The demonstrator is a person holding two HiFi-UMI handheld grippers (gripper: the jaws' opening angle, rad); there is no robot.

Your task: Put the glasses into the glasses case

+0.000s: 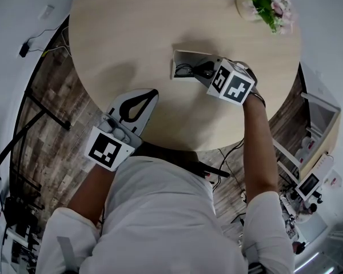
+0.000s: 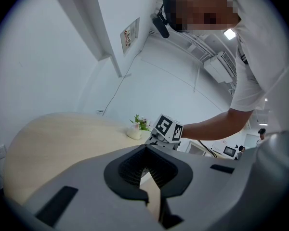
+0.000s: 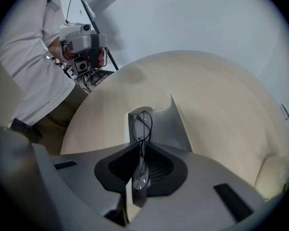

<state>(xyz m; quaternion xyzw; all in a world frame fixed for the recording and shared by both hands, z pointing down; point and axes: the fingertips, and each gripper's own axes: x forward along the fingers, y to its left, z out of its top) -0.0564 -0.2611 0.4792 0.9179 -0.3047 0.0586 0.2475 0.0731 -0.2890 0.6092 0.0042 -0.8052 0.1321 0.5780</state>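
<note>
glasses (image 3: 142,125) pinched in our right gripper (image 3: 140,142), long axis along jaws, glasses case (image 3: 166,126) dead ahead. left gripper (image 2: 145,147) closed, empty.

You are standing at the near edge of the tabletop (image 1: 131,39), with the case (image 1: 183,56) lying open a little right of its middle. Your right gripper (image 1: 204,72) is reaching in from the case's right side, its jaws closing on the glasses (image 3: 143,126), which are sticking out ahead of the jaws and over the case's inside. Whether they are touching its floor cannot be told. Your left gripper (image 1: 150,95) is sitting at the near left of the tabletop, well apart from the case, its jaws meeting at the tips and pointing towards it. The flowers (image 1: 268,4) are standing at the far right edge, behind the right gripper.
</note>
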